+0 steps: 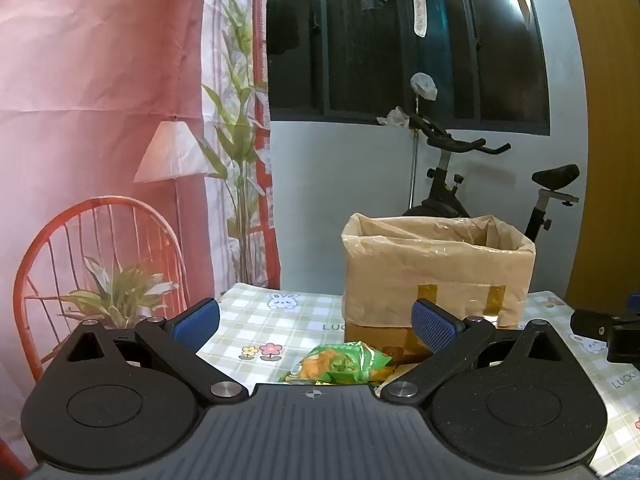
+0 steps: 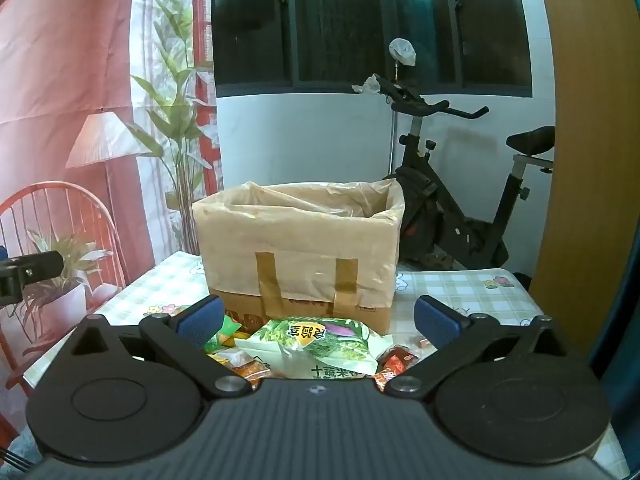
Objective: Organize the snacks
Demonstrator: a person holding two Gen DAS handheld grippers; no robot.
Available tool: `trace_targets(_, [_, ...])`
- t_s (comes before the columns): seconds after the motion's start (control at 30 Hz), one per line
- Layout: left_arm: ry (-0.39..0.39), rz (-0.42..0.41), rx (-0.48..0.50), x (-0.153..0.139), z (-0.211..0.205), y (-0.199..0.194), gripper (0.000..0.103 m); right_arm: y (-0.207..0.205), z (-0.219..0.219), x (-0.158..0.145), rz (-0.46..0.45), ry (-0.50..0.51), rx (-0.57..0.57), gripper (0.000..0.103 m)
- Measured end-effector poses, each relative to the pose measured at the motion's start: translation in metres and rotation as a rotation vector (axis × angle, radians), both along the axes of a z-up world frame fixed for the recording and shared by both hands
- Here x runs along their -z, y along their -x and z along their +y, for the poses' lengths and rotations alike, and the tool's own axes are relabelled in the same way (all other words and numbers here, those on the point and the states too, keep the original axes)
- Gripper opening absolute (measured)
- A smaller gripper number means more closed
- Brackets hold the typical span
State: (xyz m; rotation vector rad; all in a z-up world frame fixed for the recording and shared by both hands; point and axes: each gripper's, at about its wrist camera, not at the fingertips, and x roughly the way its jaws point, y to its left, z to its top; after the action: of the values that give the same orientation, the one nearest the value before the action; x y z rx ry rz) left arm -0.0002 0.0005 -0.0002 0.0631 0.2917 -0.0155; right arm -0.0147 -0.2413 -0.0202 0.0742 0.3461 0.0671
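A cardboard box lined with a plastic bag stands open on the checked tablecloth; it also shows in the right wrist view. My left gripper is open and empty, above a green and orange snack packet that lies in front of the box. My right gripper is open and empty over a pile of snacks: a large white and green packet, small orange and red packets and a green packet.
The right gripper's body shows at the right edge of the left wrist view; the left gripper's body shows at the left edge of the right wrist view. An exercise bike stands behind the table. A printed backdrop hangs at the left.
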Motion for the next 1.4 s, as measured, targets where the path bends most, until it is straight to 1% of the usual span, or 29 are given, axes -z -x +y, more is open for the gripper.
trace_targets(0.07, [0.001, 0.009, 0.003, 0.000, 0.001, -0.001, 0.103, 0.000, 0.000, 0.000, -0.002, 0.007, 0.002, 0.103])
trace_targets(0.13, [0.005, 0.016, 0.004, -0.007, 0.011, -0.004, 0.103, 0.000, -0.001, 0.000, -0.003, 0.010, 0.003, 0.103])
trace_targets(0.2, [0.005, 0.010, 0.003, -0.010, 0.010, 0.000, 0.103, 0.000, -0.001, 0.000, -0.003, 0.008, 0.005, 0.103])
trace_targets(0.23, [-0.010, 0.006, -0.001, -0.006, 0.006, 0.000, 0.103, 0.000, -0.001, 0.000, -0.002, 0.007, 0.006, 0.103])
trace_targets(0.37, [-0.014, 0.001, -0.007, -0.004, 0.003, 0.001, 0.103, 0.001, -0.004, 0.000, -0.001, 0.003, 0.009, 0.103])
trace_targets(0.47, [-0.014, 0.005, -0.009, -0.006, 0.004, 0.000, 0.103, 0.000, -0.002, 0.001, 0.001, -0.003, 0.012, 0.103])
trace_targets(0.53, [-0.015, 0.004, -0.012, -0.002, 0.001, -0.001, 0.103, -0.001, -0.003, 0.001, 0.002, -0.006, 0.010, 0.103])
trace_targets(1.03, [-0.023, 0.013, -0.006, 0.000, 0.001, -0.001, 0.103, -0.001, -0.008, 0.000, 0.006, -0.035, 0.024, 0.103])
trace_targets(1.4, [-0.021, 0.016, -0.005, 0.001, 0.000, -0.001, 0.103, 0.000, -0.009, 0.000, 0.006, -0.038, 0.025, 0.103])
